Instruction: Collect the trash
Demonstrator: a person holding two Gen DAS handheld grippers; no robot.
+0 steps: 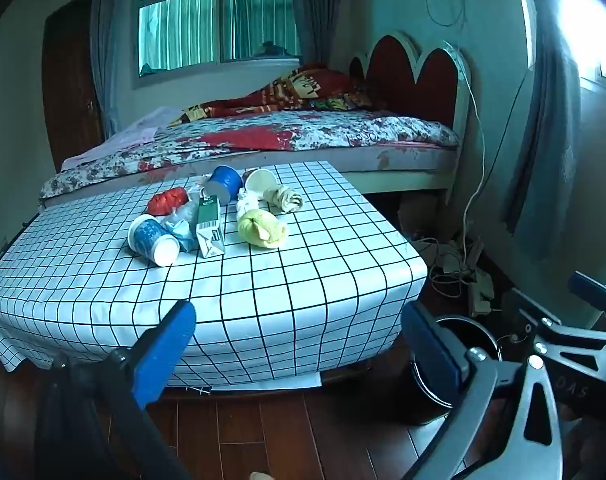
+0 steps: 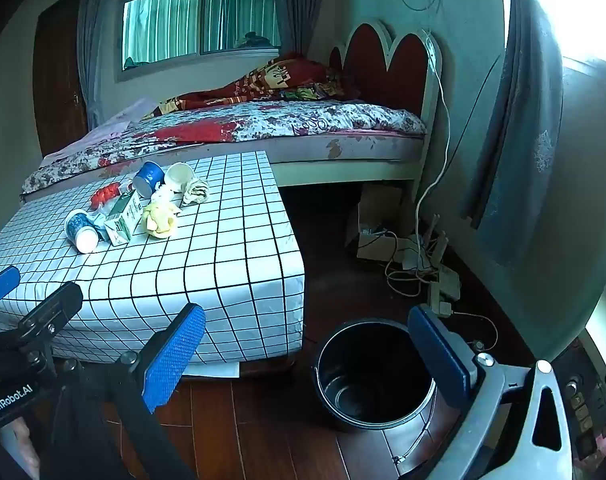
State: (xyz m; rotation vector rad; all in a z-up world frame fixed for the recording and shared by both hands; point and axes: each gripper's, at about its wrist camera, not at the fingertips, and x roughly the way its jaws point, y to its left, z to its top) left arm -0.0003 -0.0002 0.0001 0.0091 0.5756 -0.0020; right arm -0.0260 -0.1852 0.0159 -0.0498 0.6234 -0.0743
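Bedroom, dark wood floor. A low table under a white grid cloth stands against the near side of the bed.

Trash sits clustered on the far-left part of the tabletop, well back from the near and right edges: a blue cup on its side nearest, a green carton touching it on the right, a yellow wad right of the carton. Behind them: a red wad, a second blue cup, a white cup, a pale wad. The near half of the cloth is bare.

An open bin stands on the floor just off the table's near-right corner; its inside looks empty, though it is dark. Cables lie on the floor further right, by the wall.

Left gripper: jaws spread wide, holding nothing, before the table's near edge. Right gripper: jaws likewise spread and empty, right finger over the bin rim.
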